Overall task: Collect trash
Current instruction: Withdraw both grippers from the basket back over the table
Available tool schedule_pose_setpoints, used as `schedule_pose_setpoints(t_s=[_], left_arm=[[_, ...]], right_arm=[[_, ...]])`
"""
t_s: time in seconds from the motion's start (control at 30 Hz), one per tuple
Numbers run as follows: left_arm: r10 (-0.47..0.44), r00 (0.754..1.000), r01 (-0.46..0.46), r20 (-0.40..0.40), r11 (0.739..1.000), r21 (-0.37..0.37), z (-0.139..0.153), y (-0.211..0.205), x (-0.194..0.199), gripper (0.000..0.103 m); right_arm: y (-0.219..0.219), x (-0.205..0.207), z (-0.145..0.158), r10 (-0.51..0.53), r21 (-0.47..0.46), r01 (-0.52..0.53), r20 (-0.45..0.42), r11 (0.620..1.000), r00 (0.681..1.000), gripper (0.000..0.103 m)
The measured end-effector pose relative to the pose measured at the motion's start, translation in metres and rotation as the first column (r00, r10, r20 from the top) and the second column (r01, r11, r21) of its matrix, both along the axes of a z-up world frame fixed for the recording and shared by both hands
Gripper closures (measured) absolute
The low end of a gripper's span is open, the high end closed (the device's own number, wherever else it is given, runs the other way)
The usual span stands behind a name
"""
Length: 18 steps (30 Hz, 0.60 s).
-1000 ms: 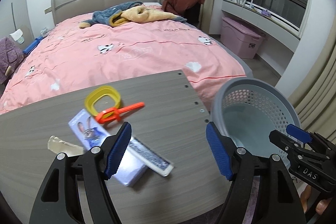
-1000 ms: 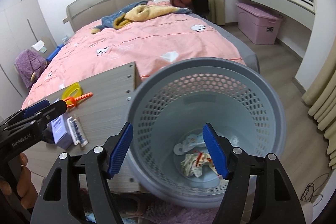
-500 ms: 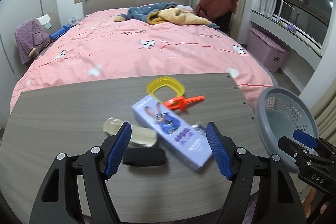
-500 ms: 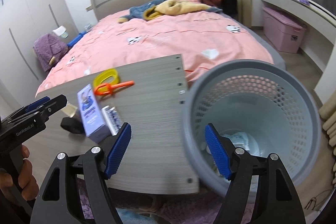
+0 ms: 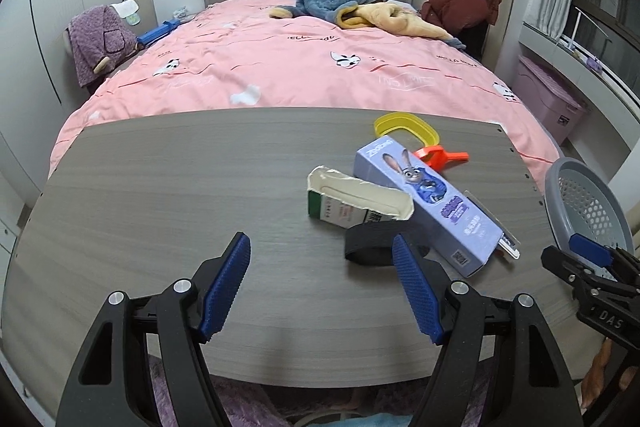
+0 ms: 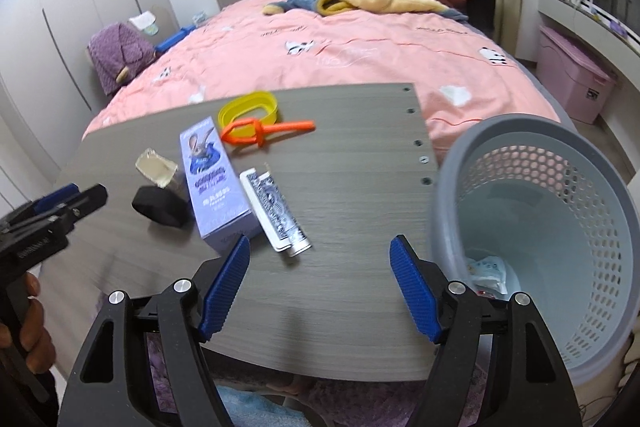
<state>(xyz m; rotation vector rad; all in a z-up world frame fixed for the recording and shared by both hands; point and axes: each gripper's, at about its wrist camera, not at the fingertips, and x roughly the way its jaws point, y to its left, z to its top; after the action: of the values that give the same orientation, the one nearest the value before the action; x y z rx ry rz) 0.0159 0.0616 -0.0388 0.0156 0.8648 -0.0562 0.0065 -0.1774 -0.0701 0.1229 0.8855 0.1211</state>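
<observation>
I had the pink-quilted bed [image 5: 304, 67] filling the far side of the room, and the grey wood-grain table [image 5: 168, 195] ran across in front of it. The grey perforated plastic basket [image 6: 560, 211] stood just off the table's right edge, with crumpled wrappers [image 6: 488, 273] lying at its bottom. On the table the lilac rabbit-print carton [image 5: 428, 195] lay flat; the torn-open white and green box [image 5: 352, 199] touched its left side, and a black band [image 5: 368, 241] sat just in front of that. A patterned flat pack [image 6: 276, 213] lay along the carton's right. Beyond were a yellow plastic ring [image 6: 248, 107] and an orange plastic clip [image 6: 264, 131]. My left gripper [image 5: 322, 285] hung over bare tabletop, jaws wide, nothing between them. My right gripper [image 6: 320, 287] was the same, wide and empty, near the basket
</observation>
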Motion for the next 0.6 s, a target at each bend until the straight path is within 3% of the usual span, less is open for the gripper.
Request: schedule_pose_setpoints(t_s=[0.6], left_arm=[[0.032, 0.999, -0.032, -0.012, 0.999, -0.001, -0.004, 0.01, 0.003, 0.032]], right_arm=[[0.021, 0.031, -0.027, 0.06, -0.132, -0.064, -0.038, 0.989, 0.998, 0.033]])
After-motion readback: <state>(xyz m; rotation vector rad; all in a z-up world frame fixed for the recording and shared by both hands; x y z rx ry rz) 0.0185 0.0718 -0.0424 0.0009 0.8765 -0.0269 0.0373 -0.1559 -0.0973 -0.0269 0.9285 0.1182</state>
